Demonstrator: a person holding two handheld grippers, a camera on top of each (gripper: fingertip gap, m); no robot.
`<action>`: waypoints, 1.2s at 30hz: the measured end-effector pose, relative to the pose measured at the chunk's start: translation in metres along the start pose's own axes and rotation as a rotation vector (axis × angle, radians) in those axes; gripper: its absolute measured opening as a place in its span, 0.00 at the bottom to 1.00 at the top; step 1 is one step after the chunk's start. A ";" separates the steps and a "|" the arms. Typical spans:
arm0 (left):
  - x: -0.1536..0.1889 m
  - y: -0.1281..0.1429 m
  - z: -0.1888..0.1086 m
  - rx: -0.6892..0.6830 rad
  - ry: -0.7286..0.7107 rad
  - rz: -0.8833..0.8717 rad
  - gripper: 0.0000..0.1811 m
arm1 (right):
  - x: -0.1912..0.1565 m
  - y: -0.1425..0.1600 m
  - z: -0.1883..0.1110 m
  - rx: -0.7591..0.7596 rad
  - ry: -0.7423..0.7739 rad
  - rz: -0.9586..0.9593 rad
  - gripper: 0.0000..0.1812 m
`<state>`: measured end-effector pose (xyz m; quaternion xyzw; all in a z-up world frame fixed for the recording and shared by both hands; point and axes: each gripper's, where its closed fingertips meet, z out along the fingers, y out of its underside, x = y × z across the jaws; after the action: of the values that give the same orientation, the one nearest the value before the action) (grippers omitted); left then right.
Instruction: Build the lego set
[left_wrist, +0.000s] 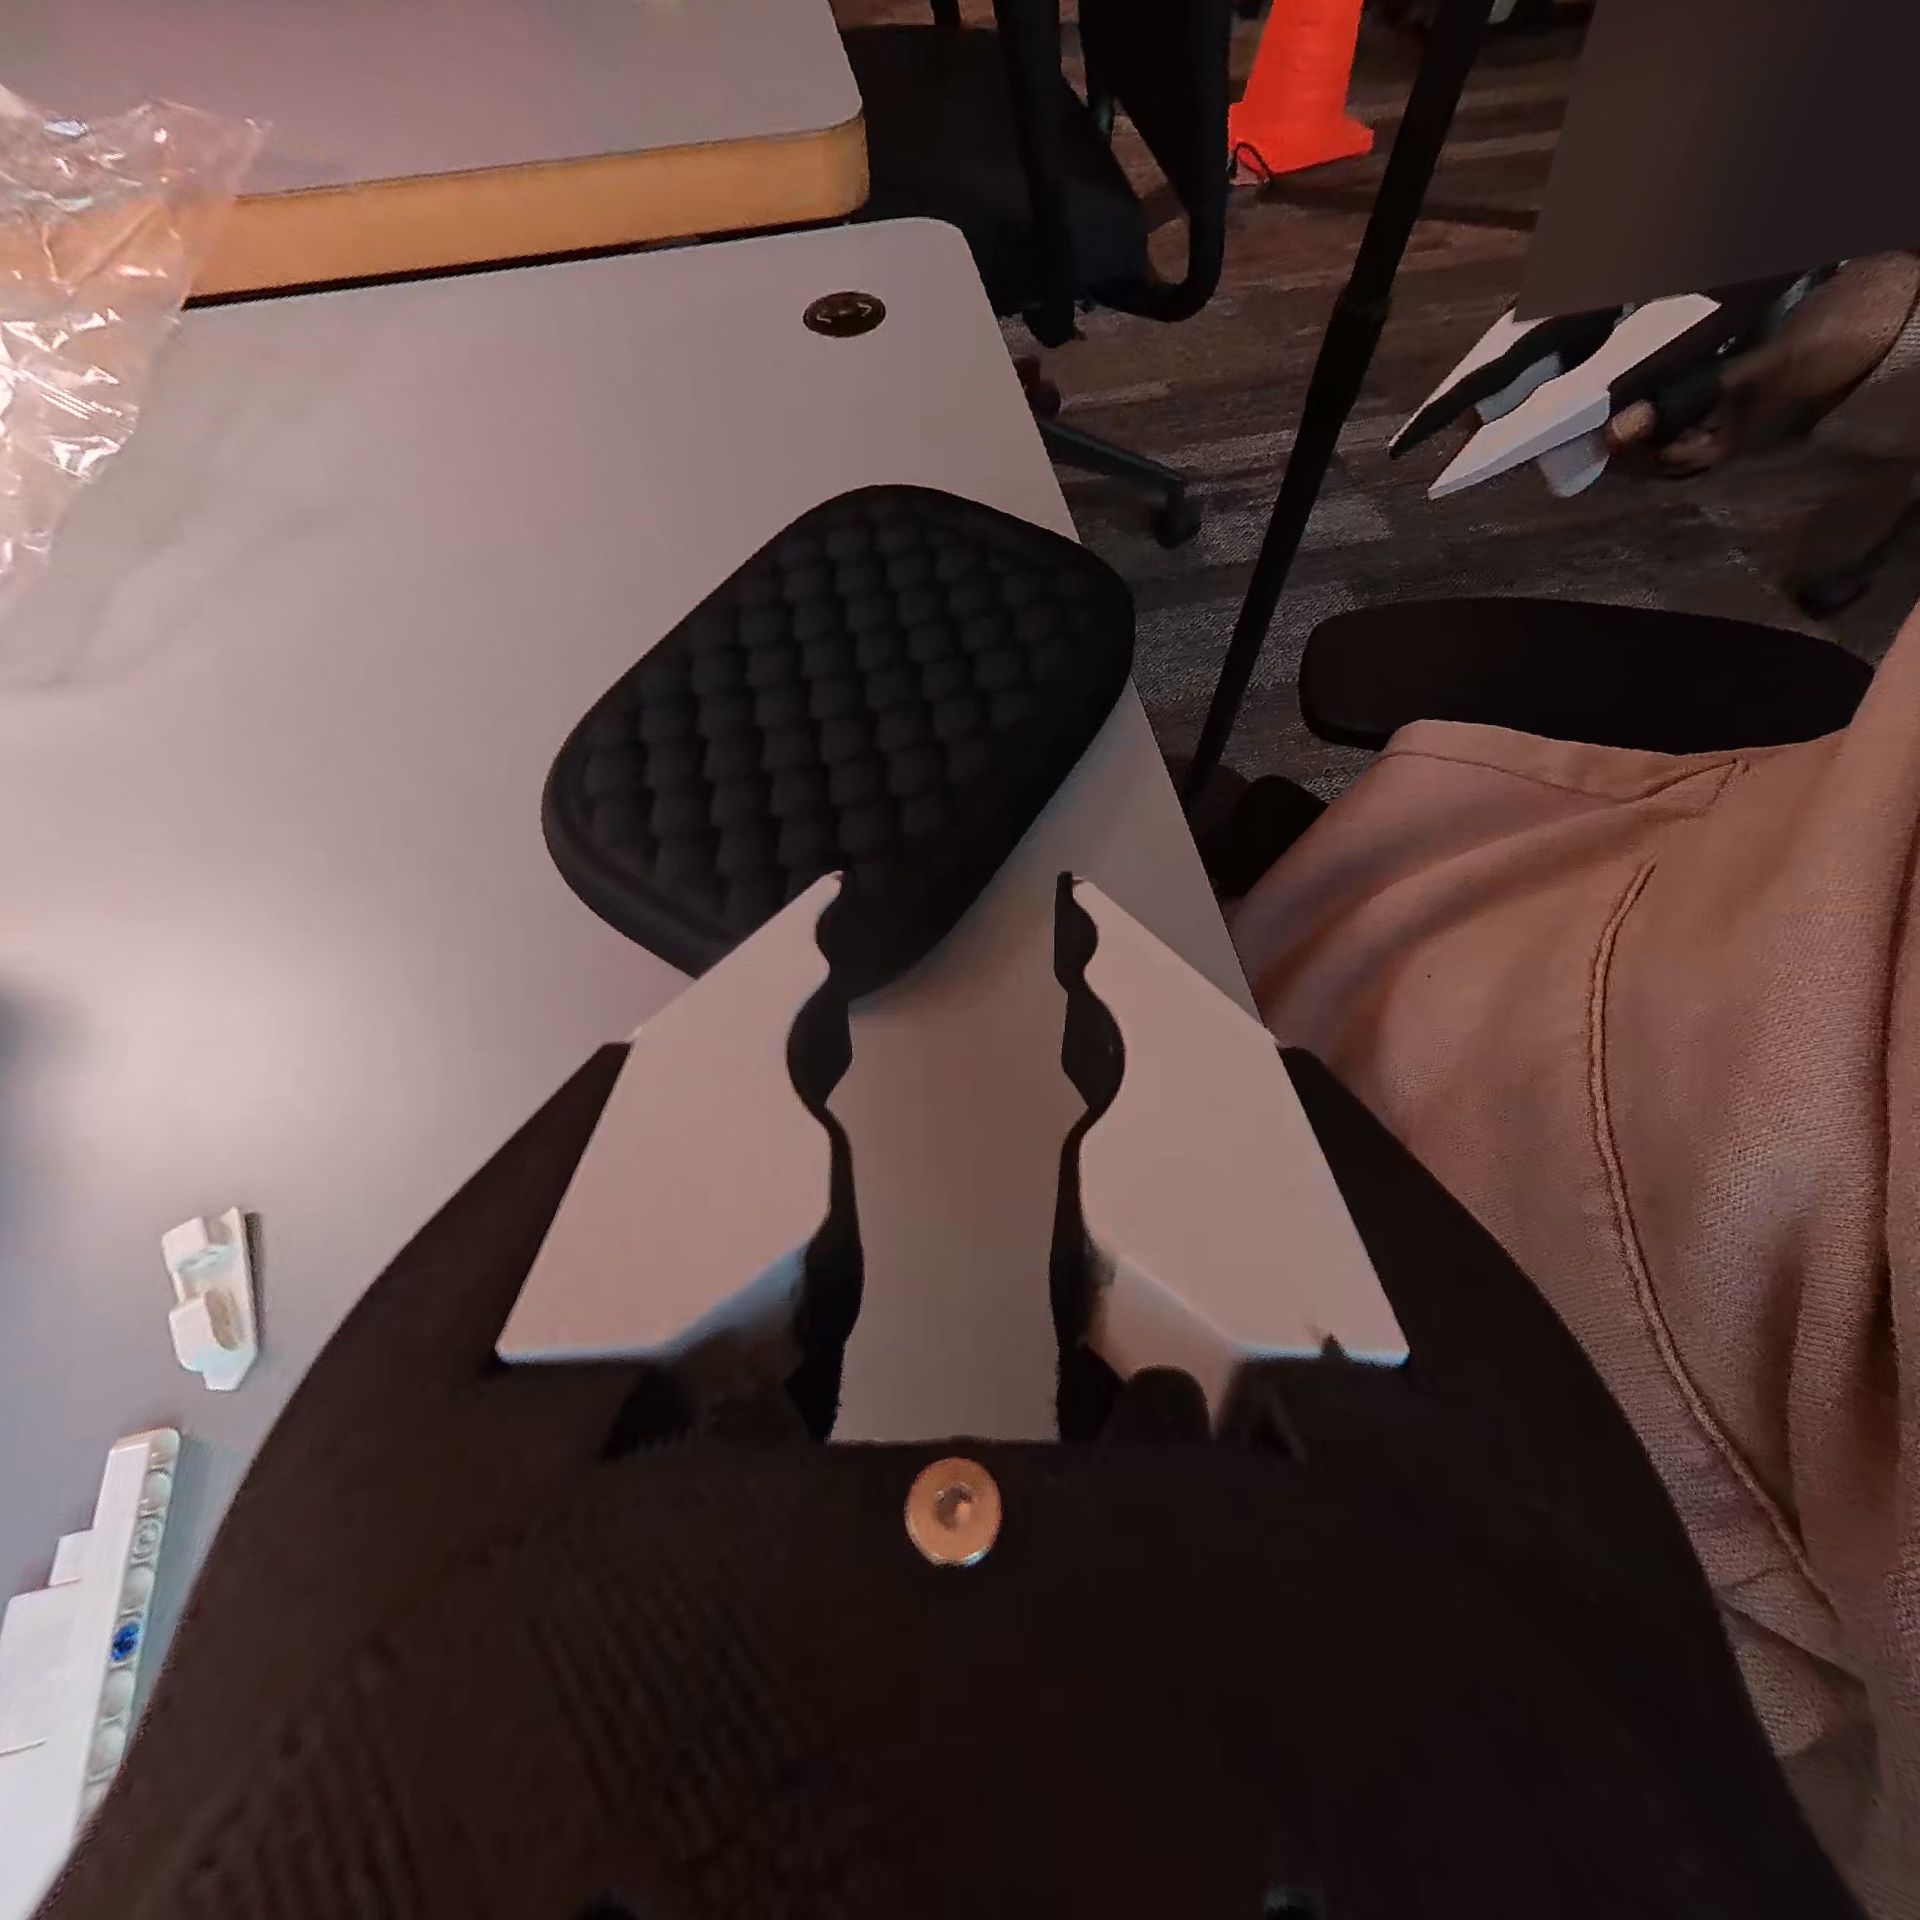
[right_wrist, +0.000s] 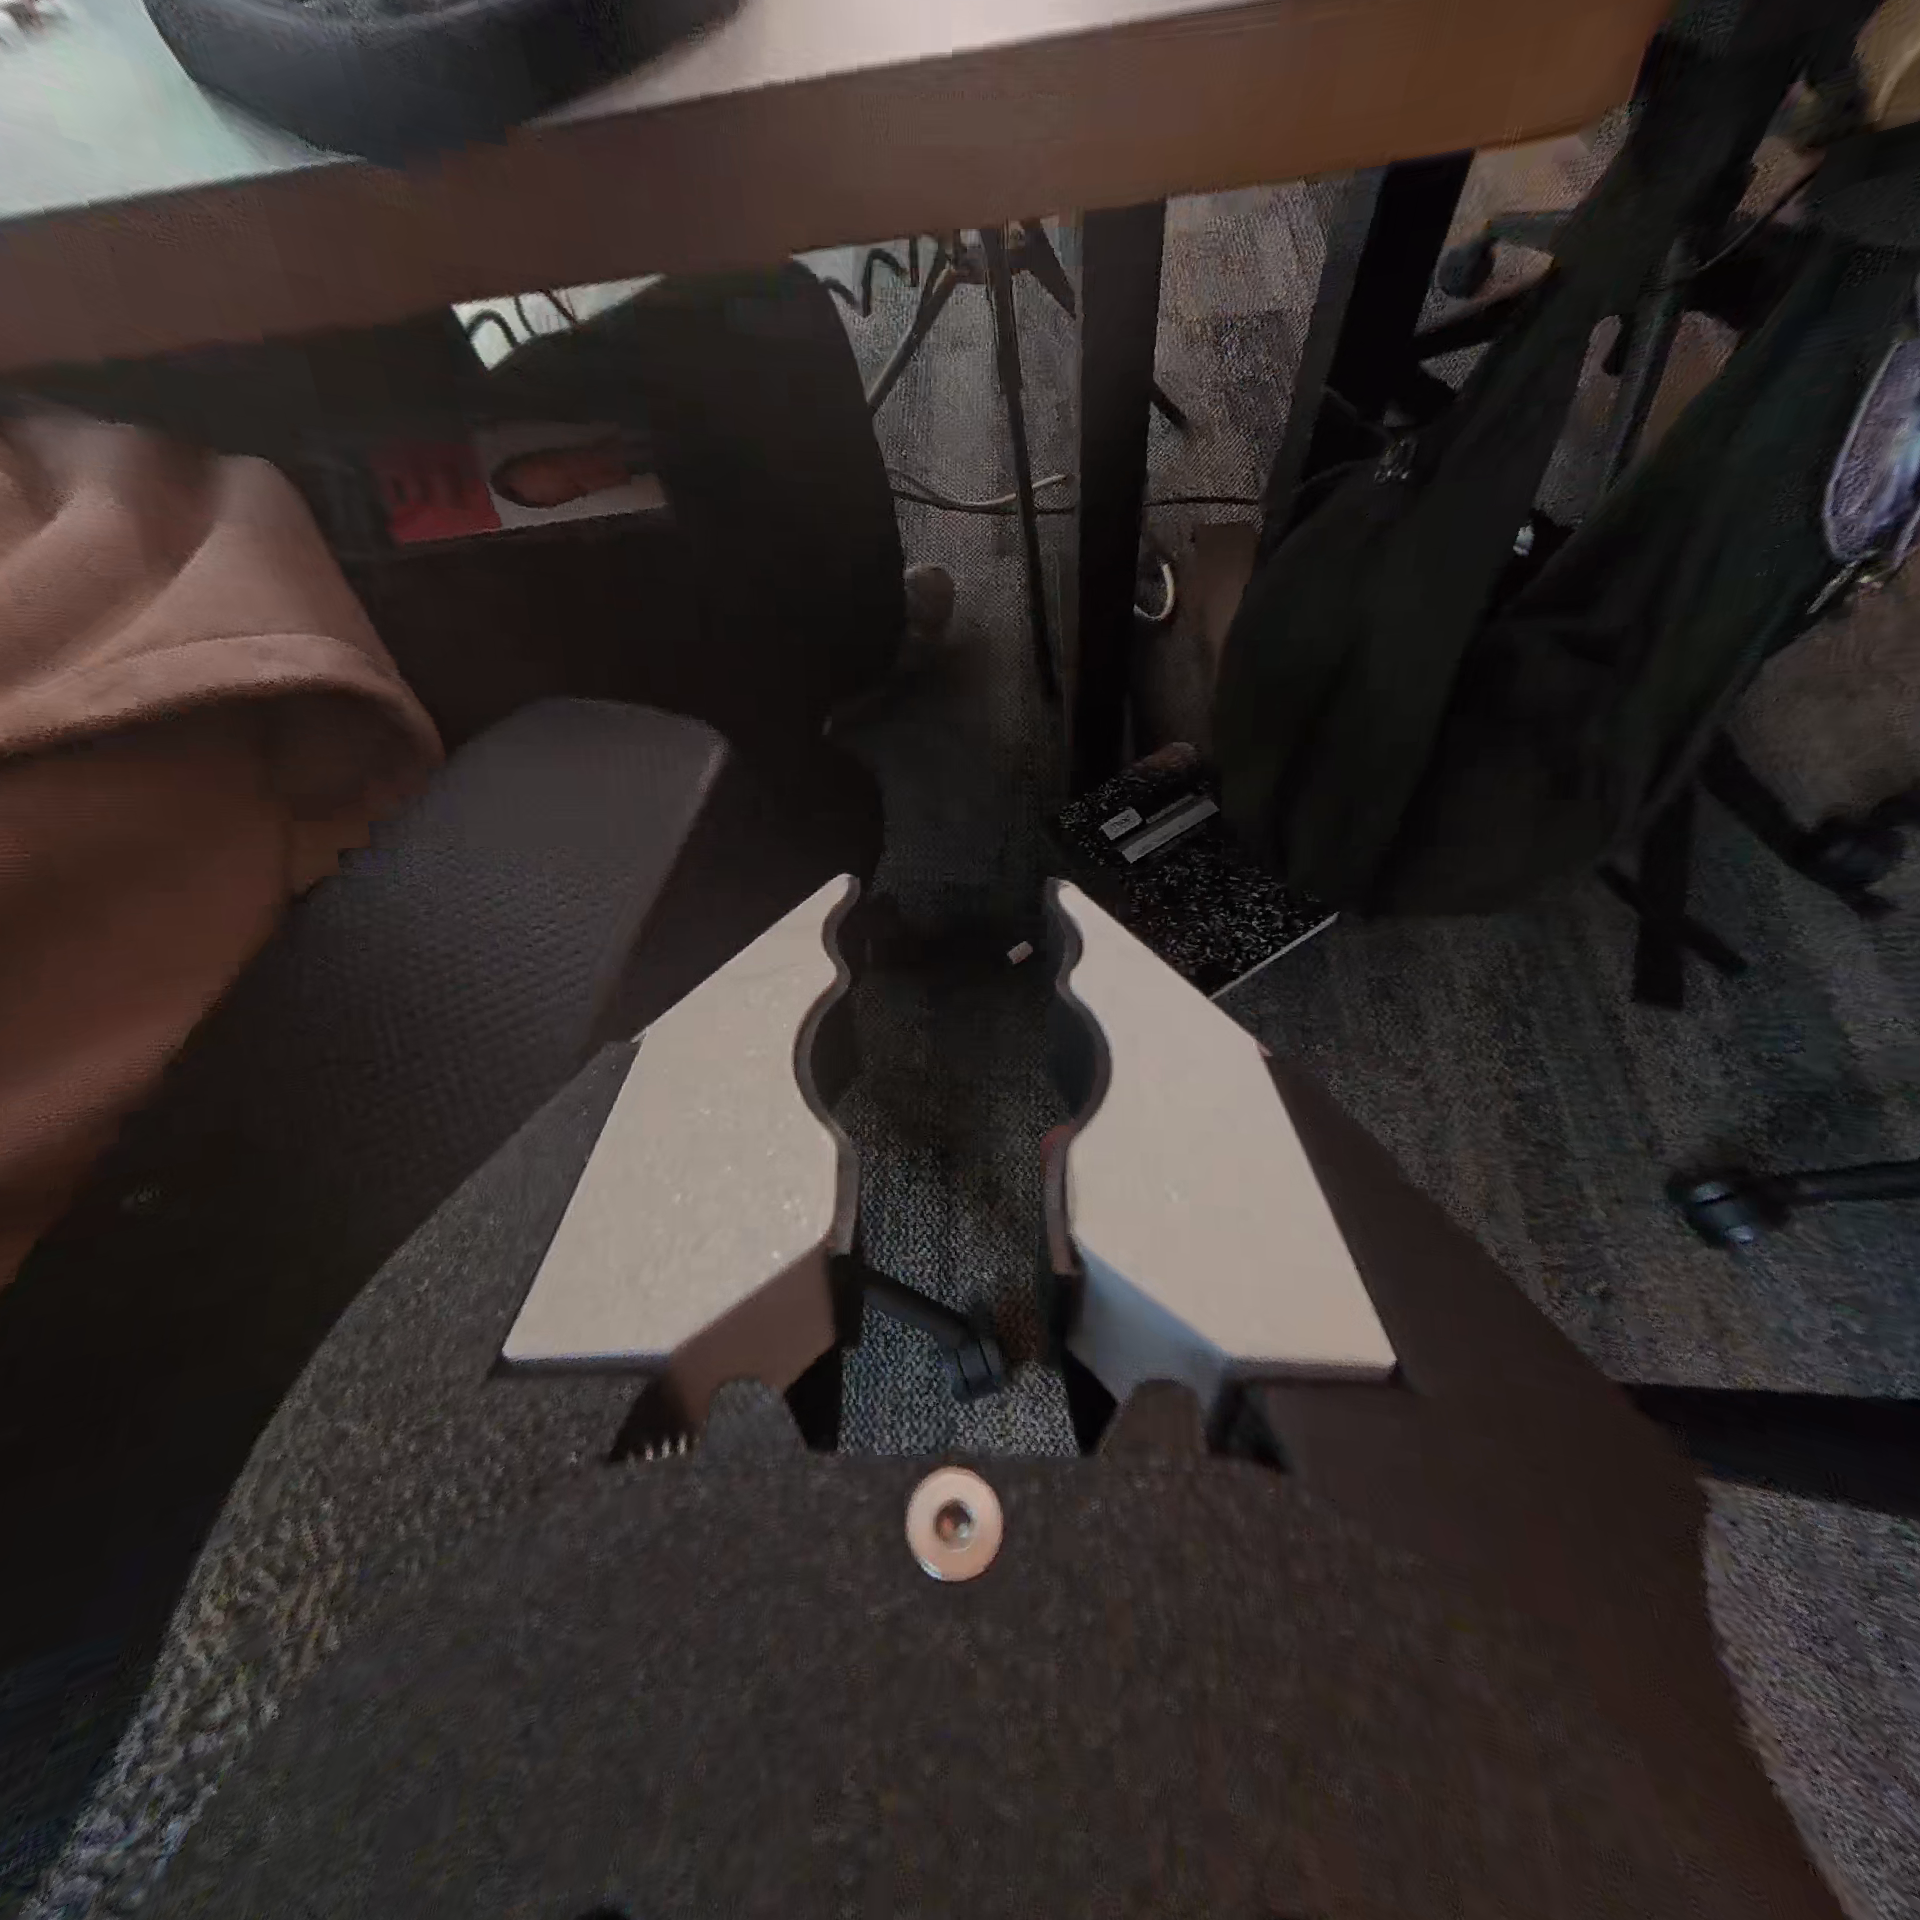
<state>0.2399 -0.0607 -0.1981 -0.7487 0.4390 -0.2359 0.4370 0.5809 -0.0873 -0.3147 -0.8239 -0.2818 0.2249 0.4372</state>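
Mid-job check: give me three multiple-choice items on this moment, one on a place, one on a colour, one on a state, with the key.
1. Where is the right gripper?
A. Over the black pad
B. Off the table, below its edge, over carpet
C. Over the white lego pieces

2. What colour is the cone on the floor?
A. Orange
B. Blue
C. Green

3. What state is the left gripper in?
A. Shut on a brick
B. Open and empty
C. Shut on the plastic bag

Key: B, its view shows the table edge above and carpet beneath; A, orange beyond the table; B, a gap between its fingers shows bare table and black pad.
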 end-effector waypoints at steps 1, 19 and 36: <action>0.001 0.001 0.002 -0.011 -0.011 -0.004 0.20 | 0.004 0.005 0.008 0.015 -0.008 0.026 0.17; -0.097 -0.018 0.014 0.041 -0.385 -0.072 0.18 | 0.055 0.220 0.368 -0.247 -0.048 0.043 0.18; -0.160 0.017 0.004 -0.351 -0.750 -0.143 0.17 | 0.078 0.390 0.567 -0.512 0.247 0.271 0.29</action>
<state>0.1545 0.0758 -0.2098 -0.8745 0.2299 0.1015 0.4149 0.3931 0.1216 -0.9472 -0.9583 -0.1619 0.1012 0.2127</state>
